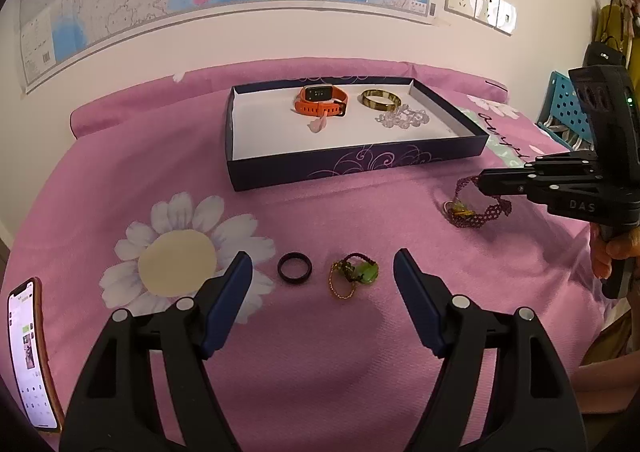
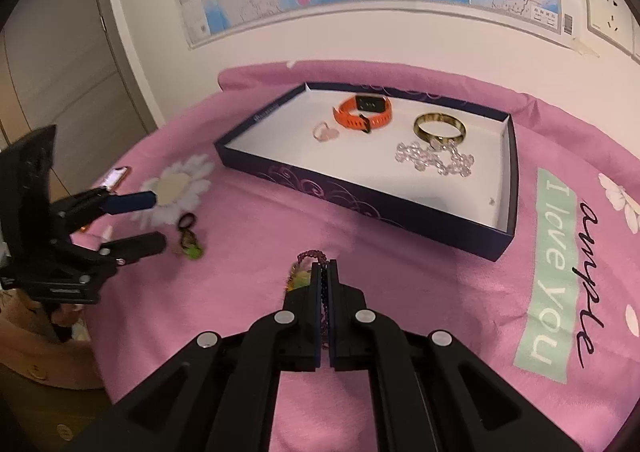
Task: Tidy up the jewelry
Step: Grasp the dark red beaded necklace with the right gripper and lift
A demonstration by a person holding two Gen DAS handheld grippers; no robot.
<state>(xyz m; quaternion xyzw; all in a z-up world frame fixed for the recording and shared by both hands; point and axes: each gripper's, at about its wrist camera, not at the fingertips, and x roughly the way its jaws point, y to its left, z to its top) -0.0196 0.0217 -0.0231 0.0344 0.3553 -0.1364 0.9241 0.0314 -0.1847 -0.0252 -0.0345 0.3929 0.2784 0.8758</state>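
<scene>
A dark purple tray (image 1: 360, 166) (image 2: 360, 200) on the pink bedspread holds an orange watch (image 1: 320, 100) (image 2: 362, 112), a gold bangle (image 1: 380, 98) (image 2: 440, 126), a clear bead bracelet (image 1: 402, 118) (image 2: 434, 158) and a small pink ring (image 1: 318, 125) (image 2: 325, 132). My left gripper (image 1: 322, 272) (image 2: 154, 220) is open, with a black ring (image 1: 295, 267) (image 2: 187, 221) and a green-and-gold charm (image 1: 354, 276) (image 2: 190, 246) lying between its fingers. My right gripper (image 2: 325, 266) (image 1: 482, 178) is shut on a purple beaded bracelet (image 1: 474, 208) (image 2: 308, 258), just above the bedspread.
A phone (image 1: 30, 356) (image 2: 116, 176) lies at the left edge of the bed. The wall with a map rises behind the tray. A blue crate (image 1: 568, 108) stands at the right. A daisy print (image 1: 180, 260) is beside the left gripper.
</scene>
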